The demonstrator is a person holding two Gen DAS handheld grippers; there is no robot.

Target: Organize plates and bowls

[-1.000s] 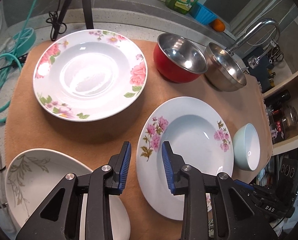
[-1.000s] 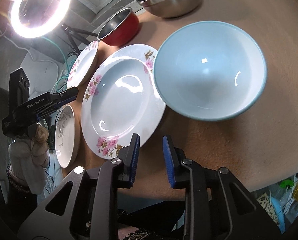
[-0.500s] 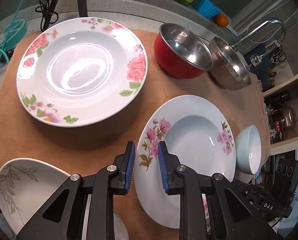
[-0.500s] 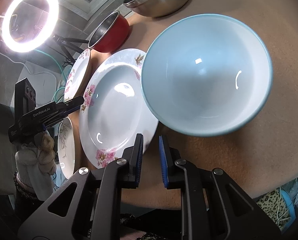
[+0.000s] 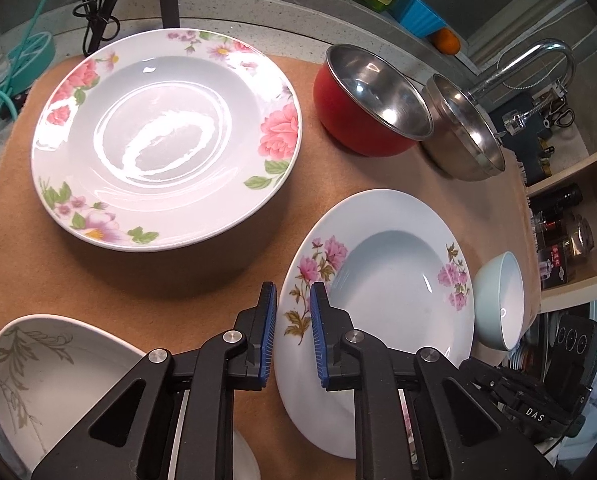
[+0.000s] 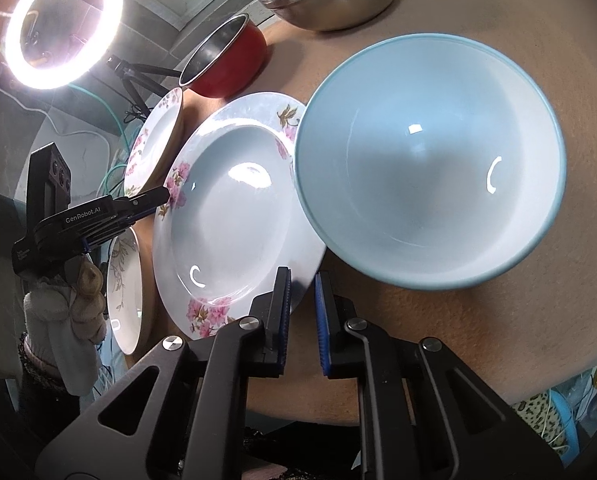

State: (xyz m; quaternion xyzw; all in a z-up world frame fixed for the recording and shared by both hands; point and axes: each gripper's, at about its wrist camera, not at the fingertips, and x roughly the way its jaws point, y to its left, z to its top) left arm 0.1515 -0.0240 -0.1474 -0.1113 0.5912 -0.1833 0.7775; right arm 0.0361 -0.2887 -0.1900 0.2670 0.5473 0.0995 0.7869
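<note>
A white plate with pink flowers (image 5: 378, 280) lies on the brown mat (image 5: 178, 280). My left gripper (image 5: 292, 296) straddles its left rim. The jaws are closing, the rim is between the pads and a sliver of gap still shows. In the right wrist view the same plate (image 6: 234, 208) has its near rim between the pads of my right gripper (image 6: 301, 280), which is shut on it. The left gripper (image 6: 160, 196) meets the opposite rim there. A light blue bowl (image 6: 430, 168) stands beside the plate, and its edge overlaps the plate's rim.
A large rose-patterned plate (image 5: 166, 136) sits at the back left. A red bowl (image 5: 370, 108) and a steel bowl (image 5: 462, 132) stand at the back. A leaf-patterned dish (image 5: 46, 372) is near left. A tap (image 5: 538, 60) and shelves are on the right, and a ring light (image 6: 64, 20) glares.
Both pairs of jaws have narrowed. The left gripper has moved in over the plate's left rim. The right gripper has shifted from over the mat onto the plate's near rim.
</note>
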